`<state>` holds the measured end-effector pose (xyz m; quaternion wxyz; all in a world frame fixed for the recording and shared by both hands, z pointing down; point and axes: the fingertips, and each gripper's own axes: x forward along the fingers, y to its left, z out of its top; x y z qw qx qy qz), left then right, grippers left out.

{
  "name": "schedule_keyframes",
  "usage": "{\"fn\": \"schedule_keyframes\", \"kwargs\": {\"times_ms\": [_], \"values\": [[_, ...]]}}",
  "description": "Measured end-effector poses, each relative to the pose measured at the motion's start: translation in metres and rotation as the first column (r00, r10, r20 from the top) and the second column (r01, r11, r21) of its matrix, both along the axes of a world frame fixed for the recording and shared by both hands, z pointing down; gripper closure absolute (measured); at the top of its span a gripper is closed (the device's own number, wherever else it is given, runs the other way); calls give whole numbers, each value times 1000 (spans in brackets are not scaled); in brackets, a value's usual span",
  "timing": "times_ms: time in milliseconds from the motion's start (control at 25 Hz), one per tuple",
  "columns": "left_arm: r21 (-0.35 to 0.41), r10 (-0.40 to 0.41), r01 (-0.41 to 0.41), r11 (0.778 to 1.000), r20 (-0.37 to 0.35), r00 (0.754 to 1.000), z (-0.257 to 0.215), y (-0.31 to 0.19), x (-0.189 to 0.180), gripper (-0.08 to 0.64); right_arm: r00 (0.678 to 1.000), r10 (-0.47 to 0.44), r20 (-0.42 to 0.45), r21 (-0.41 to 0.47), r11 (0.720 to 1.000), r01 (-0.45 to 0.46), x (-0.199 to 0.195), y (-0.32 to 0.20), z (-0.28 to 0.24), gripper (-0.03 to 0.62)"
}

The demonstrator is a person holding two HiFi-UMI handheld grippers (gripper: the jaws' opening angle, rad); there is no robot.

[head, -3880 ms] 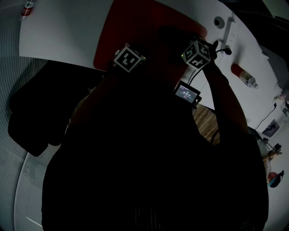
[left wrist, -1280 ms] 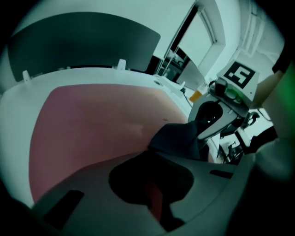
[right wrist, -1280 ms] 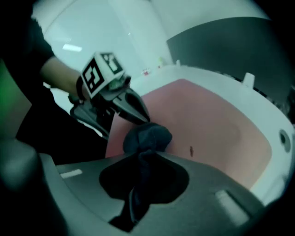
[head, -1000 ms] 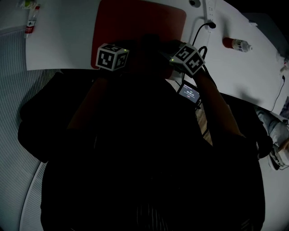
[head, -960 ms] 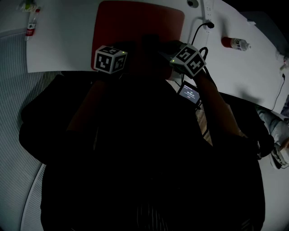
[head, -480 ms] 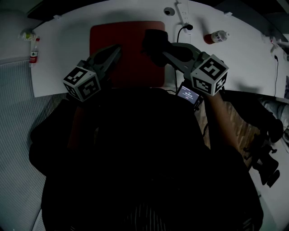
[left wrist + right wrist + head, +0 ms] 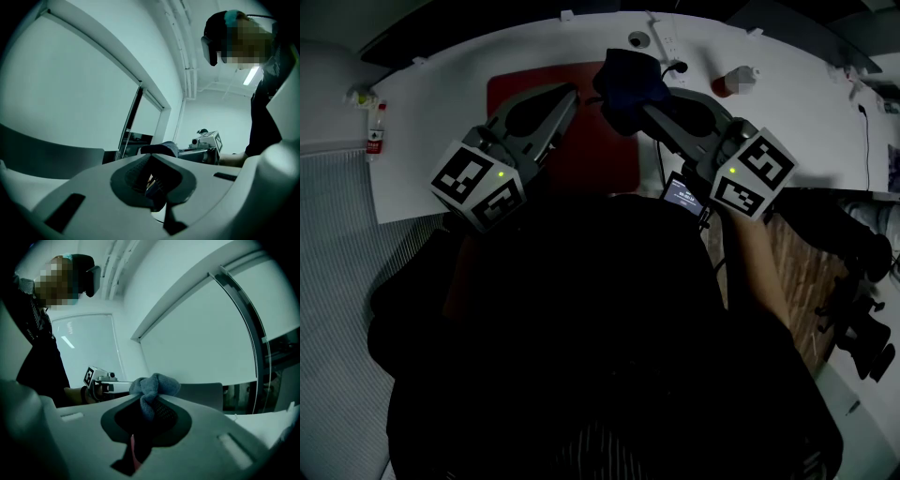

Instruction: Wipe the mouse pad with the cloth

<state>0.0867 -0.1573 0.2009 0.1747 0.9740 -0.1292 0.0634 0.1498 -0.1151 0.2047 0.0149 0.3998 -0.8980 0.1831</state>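
Observation:
The red mouse pad lies flat on the white table; both grippers cover part of it. My right gripper is shut on a bunched dark blue cloth, held up in the air above the pad's far right corner. In the right gripper view the cloth bulges out of the closed tips. My left gripper is raised beside it, shut and empty. From the left gripper view, the cloth hangs just beyond the tips.
A bottle lies at the table's left end, another bottle at the right. A power strip with a black cable sits at the far edge. A small lit screen hangs at the near edge. A person's dark torso fills the foreground.
Both grippers have risen off the pad and now point level across the room. The cloth has come up with the right gripper. More of the table shows.

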Motion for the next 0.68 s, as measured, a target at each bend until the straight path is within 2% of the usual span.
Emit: {"fn": "schedule_keyframes", "kwargs": {"times_ms": [680], "values": [[30, -15, 15, 999, -6, 1000, -15, 16, -10, 554, 999, -41, -5, 17, 999, 41, -23, 8, -4, 558]]}}
